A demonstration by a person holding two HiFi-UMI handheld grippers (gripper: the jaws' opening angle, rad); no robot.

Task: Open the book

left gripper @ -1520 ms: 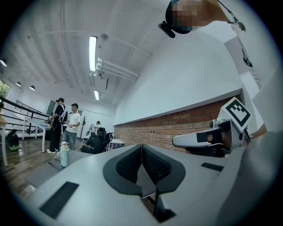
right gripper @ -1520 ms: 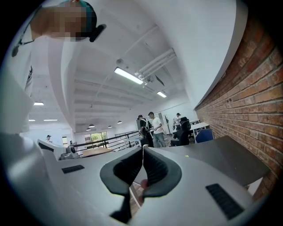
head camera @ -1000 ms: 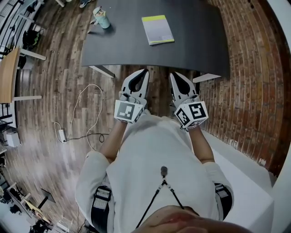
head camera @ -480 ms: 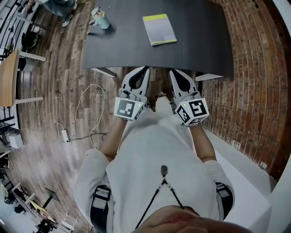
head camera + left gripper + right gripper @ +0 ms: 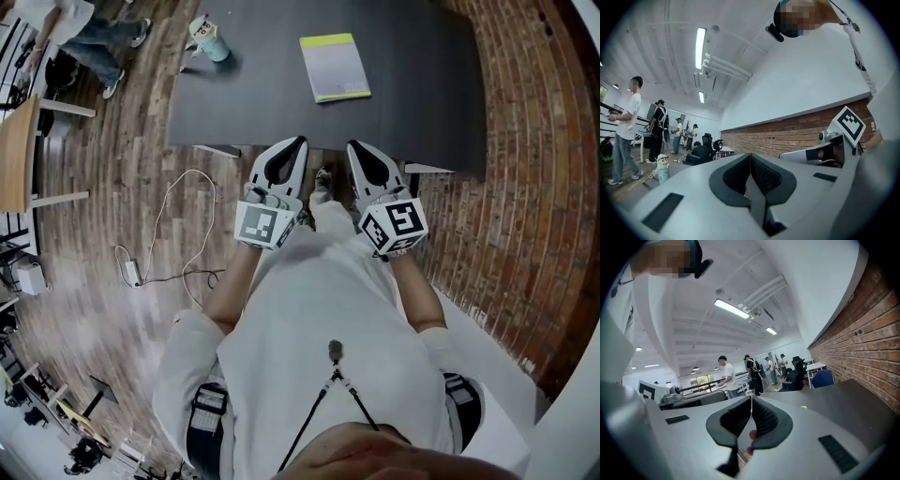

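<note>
The book (image 5: 335, 67) lies closed on the dark table (image 5: 422, 94), grey cover up with a yellow-green band at its far end. Both grippers are held side by side just short of the table's near edge, well short of the book. My left gripper (image 5: 298, 142) is shut with nothing in it, and its pads meet in the left gripper view (image 5: 750, 155). The right gripper (image 5: 353, 144) is shut and empty too, its pads together in the right gripper view (image 5: 751, 398). A thin yellow sliver of the book (image 5: 804, 407) shows over the tabletop there.
A small figurine bottle (image 5: 208, 37) stands at the table's far left corner, also seen as the figurine (image 5: 661, 167). A brick wall (image 5: 525, 169) runs along the right. A white cable (image 5: 178, 234) lies on the wood floor at left. People (image 5: 66, 33) stand beyond.
Both grippers have moved forward together toward the table's near edge. The table and book sit slightly lower in the head view. A person has walked into the top left corner.
</note>
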